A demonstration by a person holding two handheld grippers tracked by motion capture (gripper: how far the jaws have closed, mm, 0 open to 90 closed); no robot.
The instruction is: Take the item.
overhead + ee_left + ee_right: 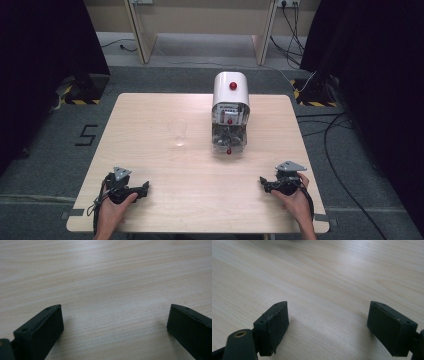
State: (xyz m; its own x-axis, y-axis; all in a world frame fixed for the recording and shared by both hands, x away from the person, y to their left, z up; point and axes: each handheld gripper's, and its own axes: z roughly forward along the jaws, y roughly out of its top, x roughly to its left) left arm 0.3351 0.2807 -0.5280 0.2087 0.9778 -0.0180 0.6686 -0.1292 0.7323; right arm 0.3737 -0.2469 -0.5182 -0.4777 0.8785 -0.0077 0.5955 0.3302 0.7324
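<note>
A white machine with a red knob and a clear front (230,112) stands at the back middle of the wooden table (150,115). A clear glass (178,133) stands upright to its left. My left gripper (146,188) rests near the front left edge, held by a hand, pointing right. Its jaws stand wide apart over bare wood (115,317), so it is open. My right gripper (261,182) lies near the front right edge, pointing left. It is open too, with only tabletop between its jaws (328,321).
Cables (330,130) trail over the grey floor to the right of the table. Dark curtains hang at both sides. Wooden furniture legs (142,35) stand behind the table. A number marking (86,135) is on the floor at the left.
</note>
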